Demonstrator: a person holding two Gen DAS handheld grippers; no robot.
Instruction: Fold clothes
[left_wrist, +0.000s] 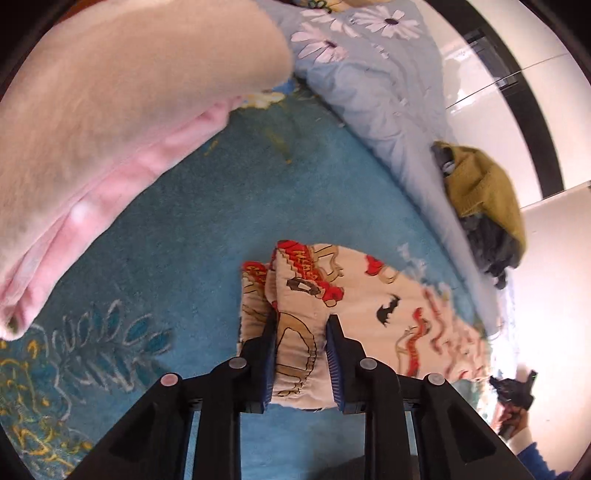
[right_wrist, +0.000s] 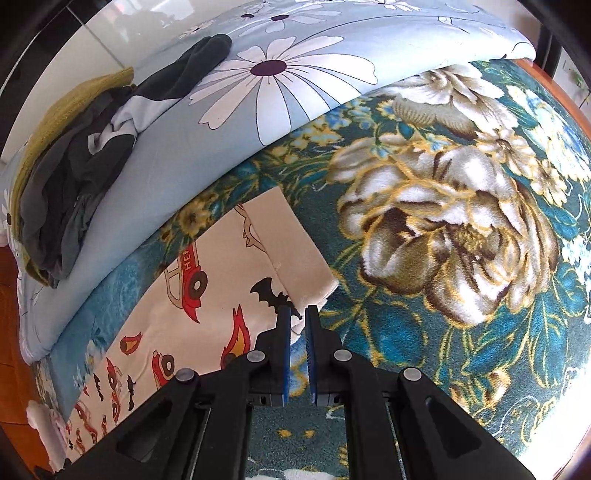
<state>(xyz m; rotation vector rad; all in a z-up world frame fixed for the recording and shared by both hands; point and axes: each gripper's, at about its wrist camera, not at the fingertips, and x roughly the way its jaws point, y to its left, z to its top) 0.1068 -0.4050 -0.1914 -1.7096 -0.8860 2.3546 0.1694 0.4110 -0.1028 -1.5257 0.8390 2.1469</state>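
Printed cream garment (left_wrist: 332, 306) (right_wrist: 221, 280), patterned with red cars, flames and black bats, lying on the teal floral blanket (left_wrist: 177, 206) (right_wrist: 461, 221). Left gripper (left_wrist: 301, 325): jaws clamped on a bunched, gathered edge of the garment, cloth filling the gap between the blue pads. Right gripper (right_wrist: 297, 314): jaws narrowly apart at the garment's lower corner; whether cloth is pinched cannot be told. Pink-and-beige folded blanket (left_wrist: 110, 122) beside the garment, in the left view. Light-blue daisy quilt (left_wrist: 388, 92) (right_wrist: 258, 92) beyond, bearing a heap of dark and olive clothes (left_wrist: 484, 199) (right_wrist: 70, 166).
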